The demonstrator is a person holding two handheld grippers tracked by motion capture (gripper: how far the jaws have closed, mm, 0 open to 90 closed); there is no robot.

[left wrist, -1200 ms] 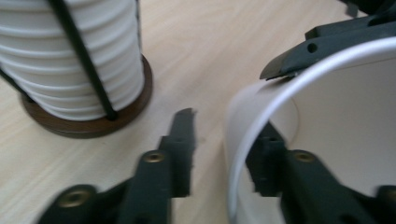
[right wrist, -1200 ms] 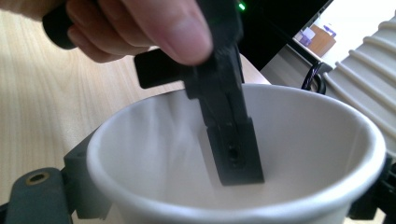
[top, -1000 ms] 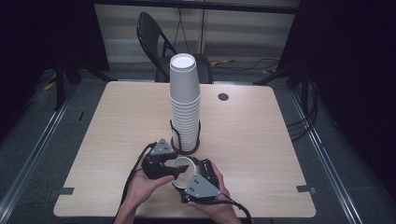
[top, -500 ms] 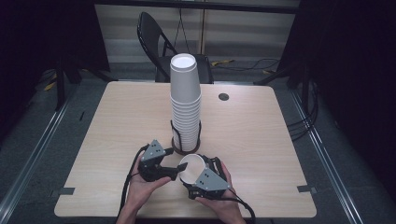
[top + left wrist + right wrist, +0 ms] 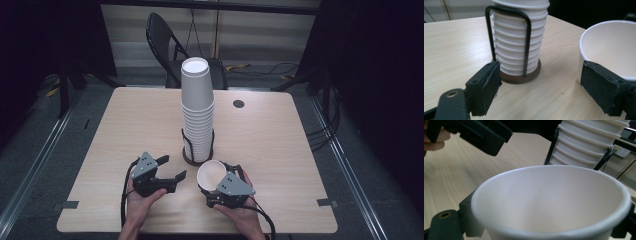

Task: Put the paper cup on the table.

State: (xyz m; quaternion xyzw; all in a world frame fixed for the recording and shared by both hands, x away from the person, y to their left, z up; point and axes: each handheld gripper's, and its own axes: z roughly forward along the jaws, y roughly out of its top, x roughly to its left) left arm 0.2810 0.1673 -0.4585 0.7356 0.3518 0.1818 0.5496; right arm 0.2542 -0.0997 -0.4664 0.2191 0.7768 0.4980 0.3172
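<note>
The right gripper (image 5: pixel 216 176) held one white paper cup (image 5: pixel 210 173) between its jaws, mouth up, just in front of the cup stack (image 5: pixel 197 112). The left gripper (image 5: pixel 167 170) stood wide open and empty, to the front-left of the stack, its jaws pointing toward the cup. The stack was one tall column in a black wire holder (image 5: pixel 525 45). Both hands (image 5: pixel 137 205) rested low on the table (image 5: pixel 125 125).
</note>
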